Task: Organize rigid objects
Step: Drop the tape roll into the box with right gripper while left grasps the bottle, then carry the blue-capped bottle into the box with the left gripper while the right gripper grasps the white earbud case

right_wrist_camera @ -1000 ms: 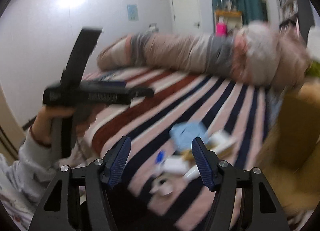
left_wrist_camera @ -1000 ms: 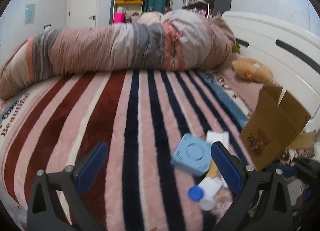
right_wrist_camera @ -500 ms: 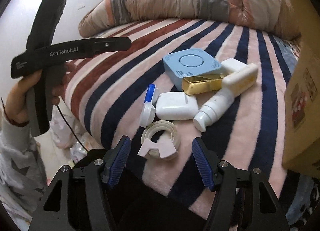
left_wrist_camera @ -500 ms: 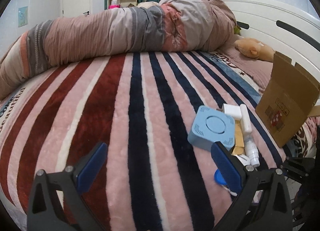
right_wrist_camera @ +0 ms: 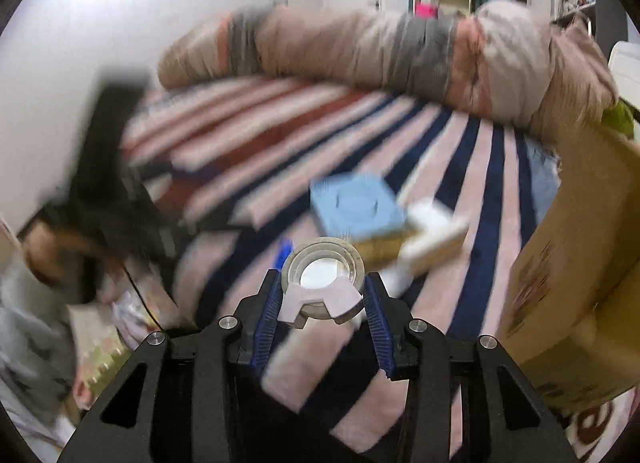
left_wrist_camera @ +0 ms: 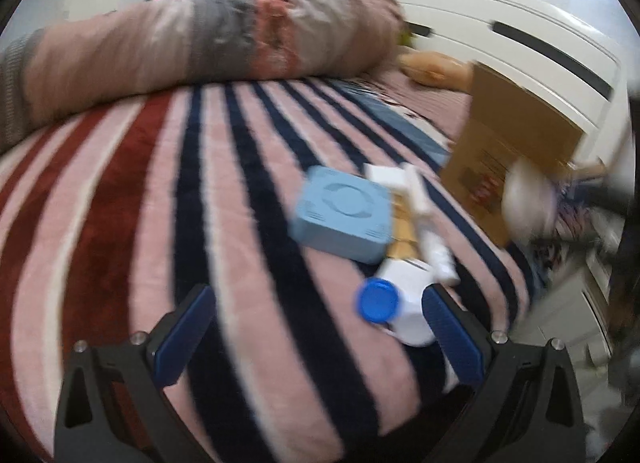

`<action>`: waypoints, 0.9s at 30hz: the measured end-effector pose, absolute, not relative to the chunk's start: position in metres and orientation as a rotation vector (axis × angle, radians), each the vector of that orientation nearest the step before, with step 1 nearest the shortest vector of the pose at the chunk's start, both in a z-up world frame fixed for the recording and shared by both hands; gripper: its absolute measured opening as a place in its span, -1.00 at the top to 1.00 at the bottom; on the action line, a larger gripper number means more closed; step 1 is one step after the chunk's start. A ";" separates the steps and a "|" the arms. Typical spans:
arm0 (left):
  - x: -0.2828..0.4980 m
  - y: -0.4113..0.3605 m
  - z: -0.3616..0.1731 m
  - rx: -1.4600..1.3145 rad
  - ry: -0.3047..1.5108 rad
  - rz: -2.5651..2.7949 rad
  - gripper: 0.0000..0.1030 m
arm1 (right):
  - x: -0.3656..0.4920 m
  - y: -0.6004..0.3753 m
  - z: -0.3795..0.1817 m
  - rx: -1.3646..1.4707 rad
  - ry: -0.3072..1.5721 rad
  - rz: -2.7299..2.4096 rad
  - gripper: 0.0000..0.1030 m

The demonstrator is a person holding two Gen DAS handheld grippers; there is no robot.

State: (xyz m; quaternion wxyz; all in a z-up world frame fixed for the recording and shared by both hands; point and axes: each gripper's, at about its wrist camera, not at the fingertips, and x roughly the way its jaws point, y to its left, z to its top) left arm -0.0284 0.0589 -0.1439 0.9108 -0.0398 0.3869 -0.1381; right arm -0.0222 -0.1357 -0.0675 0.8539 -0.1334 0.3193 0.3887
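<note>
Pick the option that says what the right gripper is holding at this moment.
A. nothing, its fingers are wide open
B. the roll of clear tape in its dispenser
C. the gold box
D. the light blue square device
B: in the right wrist view, the right gripper has its blue-padded fingers closed on the tape roll, while the light blue device and gold box lie behind it on the striped blanket.

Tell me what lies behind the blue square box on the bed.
Behind the blue square box lie a white block and a gold box. Its body hides their near parts.
</note>
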 end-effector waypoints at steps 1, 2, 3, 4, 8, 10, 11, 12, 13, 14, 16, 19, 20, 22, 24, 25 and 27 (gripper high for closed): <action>-0.029 0.054 -0.145 -0.076 0.800 -0.303 -0.99 | -0.021 -0.140 -0.053 -0.272 0.640 0.810 0.27; -0.028 0.048 -0.148 -0.069 0.805 -0.325 -0.99 | -0.019 -0.150 -0.033 -0.263 0.597 0.790 0.27; -0.027 0.041 -0.153 -0.066 0.811 -0.346 -0.99 | -0.017 -0.157 -0.021 -0.260 0.574 0.770 0.27; -0.025 0.036 -0.156 -0.066 0.818 -0.364 -0.98 | -0.014 -0.164 -0.010 -0.258 0.557 0.745 0.27; -0.019 0.022 -0.167 -0.066 0.826 -0.431 -0.70 | 0.012 -0.197 0.011 -0.294 0.565 0.602 0.27; -0.015 0.018 -0.171 -0.050 0.839 -0.427 -0.55 | 0.032 -0.214 0.010 -0.302 0.629 0.543 0.27; -0.013 0.017 -0.172 -0.040 0.842 -0.421 -0.43 | 0.039 -0.222 0.008 -0.297 0.659 0.523 0.27; -0.013 0.016 -0.173 -0.036 0.845 -0.420 -0.36 | 0.048 -0.229 0.003 -0.290 0.696 0.503 0.27; -0.012 0.016 -0.174 -0.035 0.849 -0.420 -0.23 | 0.053 -0.232 0.001 -0.287 0.715 0.492 0.27; -0.011 0.016 -0.175 -0.032 0.850 -0.419 -0.14 | 0.058 -0.235 -0.004 -0.284 0.740 0.471 0.27; -0.012 0.017 -0.175 -0.034 0.850 -0.434 -0.08 | 0.061 -0.240 -0.008 -0.284 0.758 0.448 0.27; -0.013 0.018 -0.175 -0.038 0.847 -0.437 -0.08 | 0.064 -0.244 -0.012 -0.290 0.775 0.416 0.26; -0.013 0.019 -0.175 -0.040 0.846 -0.438 -0.07 | 0.064 -0.243 -0.014 -0.290 0.778 0.407 0.26; -0.013 0.020 -0.174 -0.041 0.842 -0.439 -0.07 | 0.063 -0.243 -0.017 -0.294 0.783 0.390 0.25; -0.015 0.022 -0.170 -0.039 0.832 -0.438 -0.07 | 0.067 -0.243 -0.021 -0.292 0.782 0.390 0.18; -0.015 0.023 -0.169 -0.041 0.826 -0.439 -0.07 | 0.066 -0.242 -0.021 -0.292 0.778 0.393 -0.01; -0.017 0.029 -0.162 -0.050 0.810 -0.435 -0.07 | 0.059 -0.237 -0.017 -0.290 0.745 0.418 -0.32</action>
